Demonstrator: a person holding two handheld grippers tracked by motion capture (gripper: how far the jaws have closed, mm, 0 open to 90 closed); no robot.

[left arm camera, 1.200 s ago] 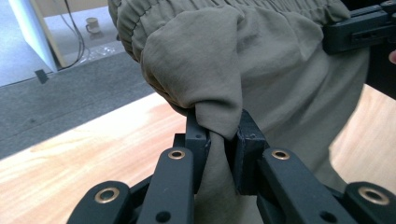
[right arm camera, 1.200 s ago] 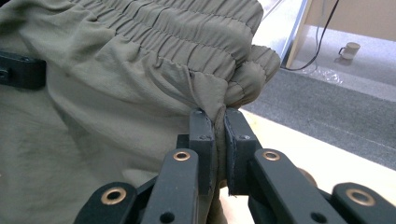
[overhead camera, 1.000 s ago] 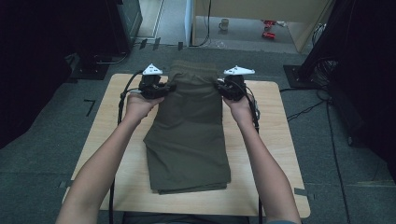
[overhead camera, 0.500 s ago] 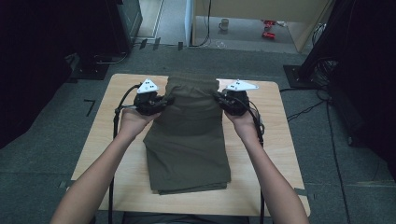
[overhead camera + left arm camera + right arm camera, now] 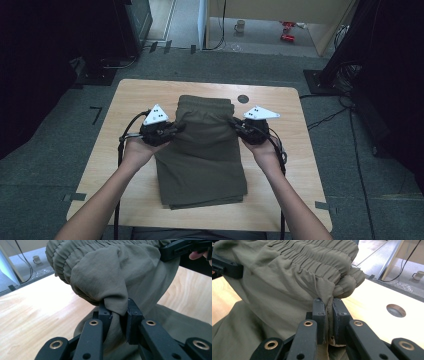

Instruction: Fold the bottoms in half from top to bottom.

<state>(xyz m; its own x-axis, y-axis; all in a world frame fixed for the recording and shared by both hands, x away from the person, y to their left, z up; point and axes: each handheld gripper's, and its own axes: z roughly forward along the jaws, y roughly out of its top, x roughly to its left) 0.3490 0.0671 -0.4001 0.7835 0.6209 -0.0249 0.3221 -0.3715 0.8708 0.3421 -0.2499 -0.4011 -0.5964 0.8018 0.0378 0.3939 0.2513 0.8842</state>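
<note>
Folding stage: waistband end of trousers lifted off tabletop, not yet laid over.
Left gripper: jaws clenched on fabric.
Right gripper: same.
Remaining: 1 fold, release.

No writing to read anywhere here.

The grey three-cornered plates on the two grippers carry small dark dots, not letters or numbers. The olive trousers show no label or brand, the wooden table is unmarked, and the mug on the far floor is too small to make out any print.
</note>
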